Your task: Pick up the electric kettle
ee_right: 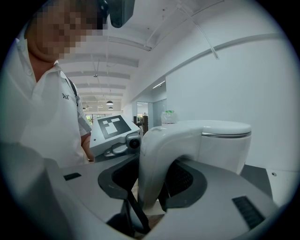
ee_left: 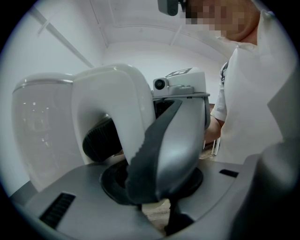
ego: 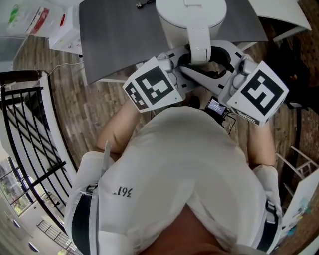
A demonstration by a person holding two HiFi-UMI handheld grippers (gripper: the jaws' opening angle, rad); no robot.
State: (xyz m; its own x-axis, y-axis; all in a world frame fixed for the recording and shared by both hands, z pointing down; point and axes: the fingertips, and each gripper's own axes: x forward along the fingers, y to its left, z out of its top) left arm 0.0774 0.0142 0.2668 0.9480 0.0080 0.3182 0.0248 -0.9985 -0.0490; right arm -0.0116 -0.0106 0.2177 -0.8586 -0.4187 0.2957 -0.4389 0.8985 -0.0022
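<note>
A white electric kettle (ego: 189,12) stands on the grey table (ego: 119,35), its handle (ego: 198,45) pointing toward me. My right gripper (ego: 213,61) comes in from the right. One dark pad sits inside the handle loop (ee_right: 187,180) and the other outside it (ee_right: 122,178), both against the handle (ee_right: 154,154), so it is shut on it. My left gripper (ego: 185,64) reaches in from the left. Its jaws (ee_left: 150,187) sit low round the foot of the handle (ee_left: 117,108), close to the right gripper's outer finger (ee_left: 173,145). Whether its pads press is hidden.
The table's near edge runs just under both grippers. A black metal rack (ego: 30,124) stands on the wooden floor (ego: 84,114) at my left. Plastic bags (ego: 30,20) lie at the far left, and a white frame (ego: 299,164) stands at my right.
</note>
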